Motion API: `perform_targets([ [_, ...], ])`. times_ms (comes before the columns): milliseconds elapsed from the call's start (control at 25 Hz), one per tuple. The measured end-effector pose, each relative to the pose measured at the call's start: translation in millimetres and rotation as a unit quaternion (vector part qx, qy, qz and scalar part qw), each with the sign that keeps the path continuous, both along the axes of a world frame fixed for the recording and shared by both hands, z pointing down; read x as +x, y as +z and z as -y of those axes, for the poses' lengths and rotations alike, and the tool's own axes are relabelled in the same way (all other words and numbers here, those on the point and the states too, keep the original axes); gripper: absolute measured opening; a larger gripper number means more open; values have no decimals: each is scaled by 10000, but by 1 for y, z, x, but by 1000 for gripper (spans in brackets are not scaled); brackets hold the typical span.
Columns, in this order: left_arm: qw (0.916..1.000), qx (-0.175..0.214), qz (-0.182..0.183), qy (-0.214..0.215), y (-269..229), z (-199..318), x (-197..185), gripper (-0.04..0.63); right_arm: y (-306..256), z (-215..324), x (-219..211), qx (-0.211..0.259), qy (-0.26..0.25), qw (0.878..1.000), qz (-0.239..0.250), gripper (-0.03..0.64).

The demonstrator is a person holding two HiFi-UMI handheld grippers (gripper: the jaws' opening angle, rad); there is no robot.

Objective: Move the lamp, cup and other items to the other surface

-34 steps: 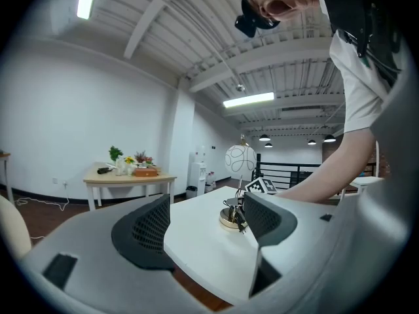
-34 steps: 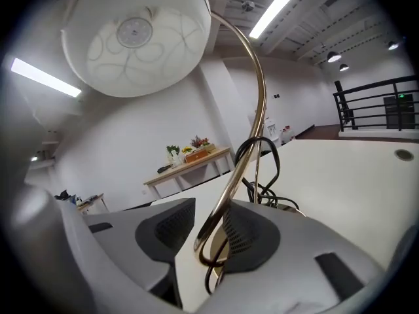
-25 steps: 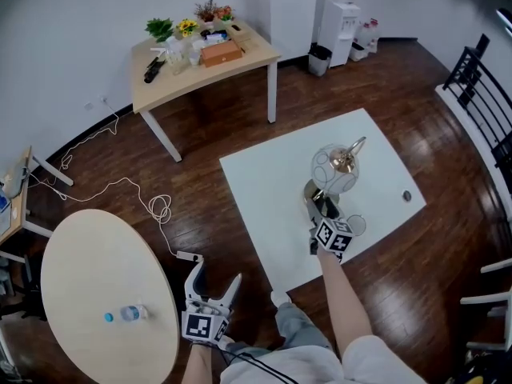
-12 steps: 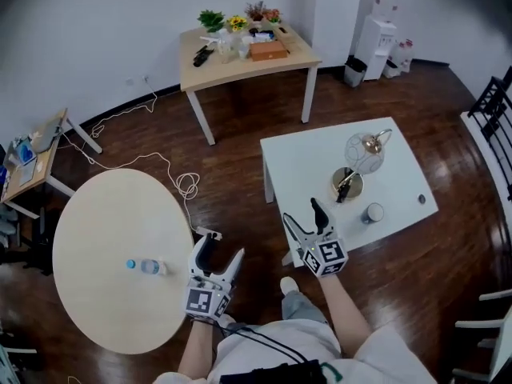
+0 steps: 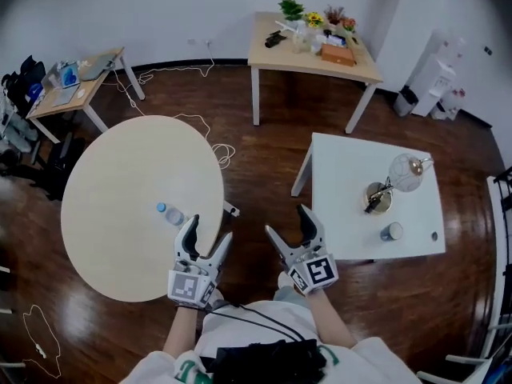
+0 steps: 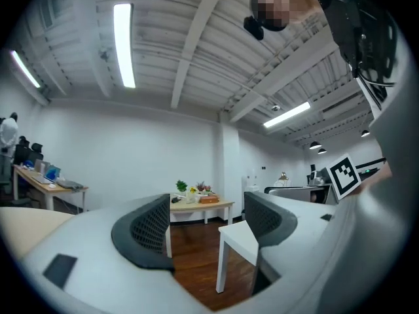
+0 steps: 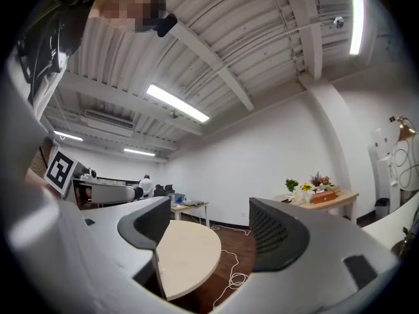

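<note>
The lamp (image 5: 398,179), a wire globe with a gold base, stands on the white square table (image 5: 344,182) at the right. Near that table's front edge sit a small cup (image 5: 391,231) and a tiny dark item (image 5: 434,235). A water bottle (image 5: 170,214) lies on the round beige table (image 5: 120,190) at the left. My left gripper (image 5: 208,230) and my right gripper (image 5: 287,222) hang open and empty over the wooden floor between the two tables. The right gripper view looks past open jaws at the round table (image 7: 190,254), with the lamp (image 7: 404,152) at its right edge.
A wooden table (image 5: 316,50) with potted plants and a box stands at the back. A small desk (image 5: 76,74) with clutter is at the far left. A white cable (image 5: 212,146) trails over the floor. A water dispenser (image 5: 440,86) stands at the back right.
My right gripper has left the lamp's base on the white table, drawn back toward my body and opened wider. The head view has swung left, bringing the round table into full view.
</note>
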State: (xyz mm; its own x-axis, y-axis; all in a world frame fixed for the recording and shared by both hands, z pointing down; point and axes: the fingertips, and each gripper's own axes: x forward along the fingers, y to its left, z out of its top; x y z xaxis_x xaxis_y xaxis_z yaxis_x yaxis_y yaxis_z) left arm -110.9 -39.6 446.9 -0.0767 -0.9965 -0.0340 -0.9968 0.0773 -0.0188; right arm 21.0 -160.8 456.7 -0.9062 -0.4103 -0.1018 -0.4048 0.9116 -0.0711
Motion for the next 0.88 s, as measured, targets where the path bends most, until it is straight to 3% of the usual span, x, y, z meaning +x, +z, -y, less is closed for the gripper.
perform_targets([
  [400, 9943, 44, -268, -1028, 7, -72, -55, 351, -6, -54, -73, 226, -1017, 9945, -97, 402],
  [600, 9911, -40, -164, -1319, 10, -94, -76, 347, 2, -75, -108, 221, -1457, 9888, -220, 402],
  [760, 9861, 105, -442, -1595, 1, -111, -92, 348, 23, -94, -140, 81, -1815, 9820, -512, 402],
  [880, 9816, 57, -300, -1884, 14, -134, -110, 348, 60, -106, -166, -32, -2056, 9746, -890, 402],
])
